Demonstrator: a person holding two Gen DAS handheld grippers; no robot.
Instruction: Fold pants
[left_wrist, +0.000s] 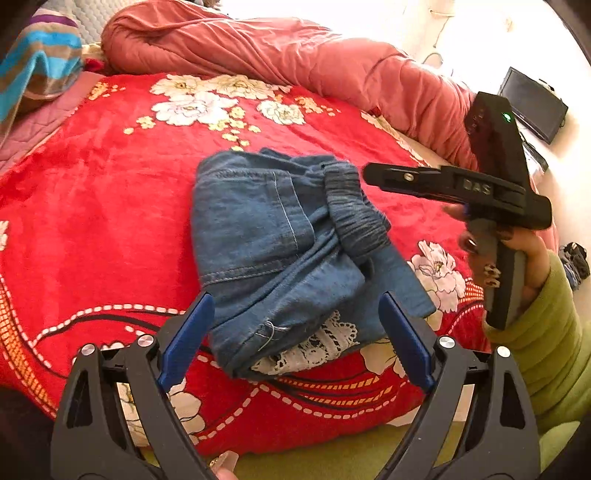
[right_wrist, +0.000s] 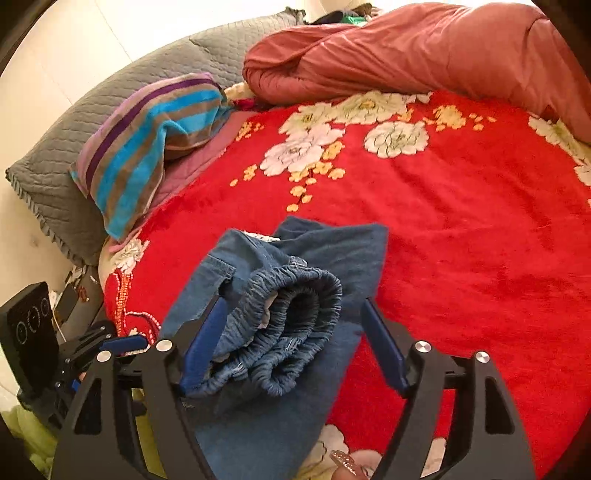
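Blue denim pants (left_wrist: 266, 236) lie folded in a compact bundle on the red flowered blanket (left_wrist: 92, 206), with white lace showing at the near edge. My left gripper (left_wrist: 295, 336) is open, and the bundle's near edge sits between its blue pads without contact. In the right wrist view the gathered elastic waistband (right_wrist: 291, 317) bulges on top of the pants (right_wrist: 332, 251). My right gripper (right_wrist: 293, 347) is open around it: the left pad (right_wrist: 203, 347) rests against the waistband, the right pad stands apart. From the left wrist view the right gripper (left_wrist: 373, 173) hovers by the waistband, held by a hand in a green sleeve.
A rolled salmon quilt (left_wrist: 258, 48) lines the far side of the bed. A striped towel (right_wrist: 155, 147) lies over a grey quilted pillow (right_wrist: 66, 147) at the head. A dark screen (left_wrist: 532, 103) stands on the floor beyond the bed. The left gripper (right_wrist: 122, 343) shows low left.
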